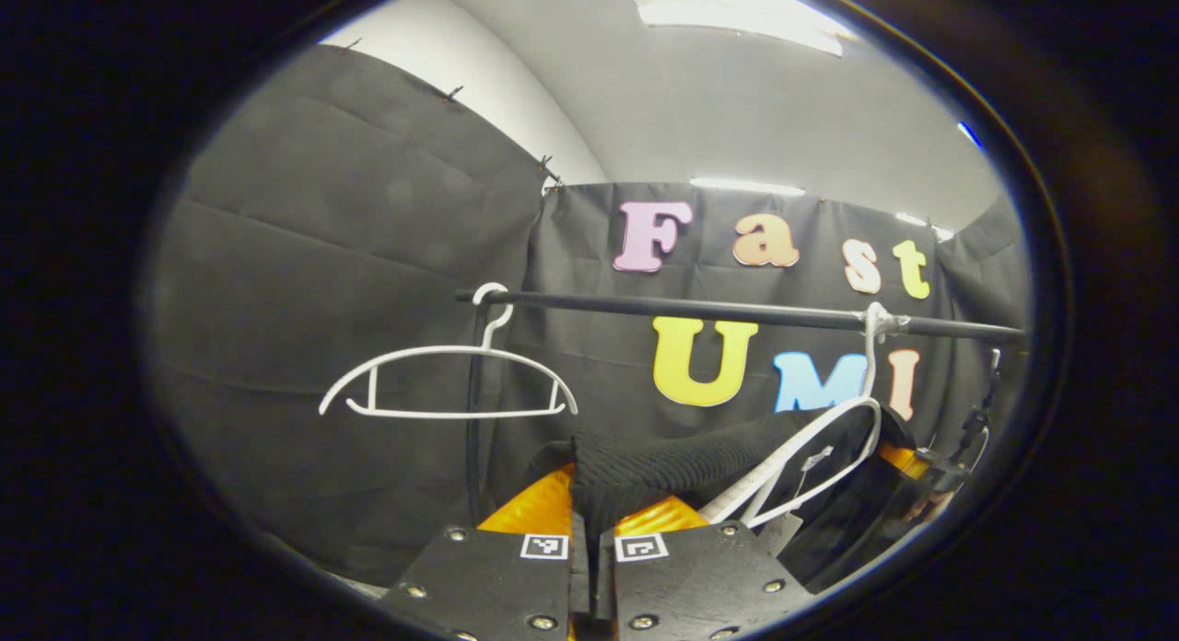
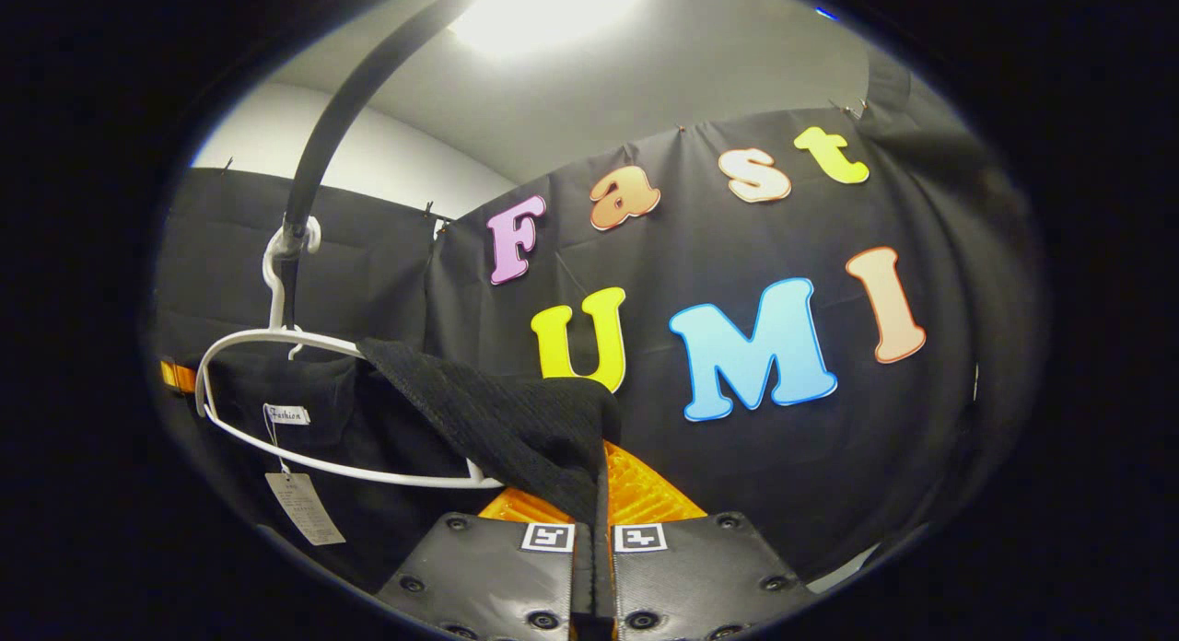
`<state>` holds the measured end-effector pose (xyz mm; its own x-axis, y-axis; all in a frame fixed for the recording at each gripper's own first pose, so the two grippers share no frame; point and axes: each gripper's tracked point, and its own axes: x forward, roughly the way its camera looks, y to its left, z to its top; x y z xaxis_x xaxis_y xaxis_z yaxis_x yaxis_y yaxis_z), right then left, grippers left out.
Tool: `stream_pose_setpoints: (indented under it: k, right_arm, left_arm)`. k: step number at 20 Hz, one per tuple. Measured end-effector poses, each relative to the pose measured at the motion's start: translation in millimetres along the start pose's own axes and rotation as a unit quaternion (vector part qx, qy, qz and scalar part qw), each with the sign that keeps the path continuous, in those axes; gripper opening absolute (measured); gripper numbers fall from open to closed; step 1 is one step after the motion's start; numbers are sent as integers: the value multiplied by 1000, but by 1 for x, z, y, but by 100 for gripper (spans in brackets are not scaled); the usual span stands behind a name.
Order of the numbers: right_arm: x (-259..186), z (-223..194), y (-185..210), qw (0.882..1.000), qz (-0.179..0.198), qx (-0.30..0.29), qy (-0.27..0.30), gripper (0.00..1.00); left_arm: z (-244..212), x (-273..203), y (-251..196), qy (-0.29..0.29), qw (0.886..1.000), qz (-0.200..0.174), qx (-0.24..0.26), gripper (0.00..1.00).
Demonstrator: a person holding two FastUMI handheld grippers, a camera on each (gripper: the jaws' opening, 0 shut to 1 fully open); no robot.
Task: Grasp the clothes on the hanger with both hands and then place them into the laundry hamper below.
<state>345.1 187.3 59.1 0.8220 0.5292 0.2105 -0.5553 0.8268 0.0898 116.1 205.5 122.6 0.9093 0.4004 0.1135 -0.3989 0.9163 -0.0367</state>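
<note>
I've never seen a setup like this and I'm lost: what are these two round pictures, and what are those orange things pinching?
Each picture comes from a camera riding on a handheld two-finger gripper. The left gripper view looks along the left gripper; the right gripper view along the right gripper. Each gripper's orange fingers are closed on a black knitted garment that hangs on a white hanger from a black rail. An empty white hanger hangs farther along. A paper tag dangles from the garment.

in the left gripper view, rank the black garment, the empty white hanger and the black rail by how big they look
1. Black rail: longest span, crossing most of the view.
2. Black garment and empty white hanger: similar width, so unranked; the garment sits nearer the camera, pinched in the left tongs, which inflates it.
</note>
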Motion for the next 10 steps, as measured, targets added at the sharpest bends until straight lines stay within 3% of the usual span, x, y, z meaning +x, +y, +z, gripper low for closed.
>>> stream_pose_setpoints:
  k: [4, 10]
  right_arm:
    - [-2, 10, -15, 999, -28, 5, -42, 0]
    - [7, -11, -16, 998, -36, -49, -36, 0]
  left_arm:
    - [-21, 21, 8, 7, 1000, -4, -14, 4]
    - [-54, 31, 15, 19, 999, -12, -26, 5]
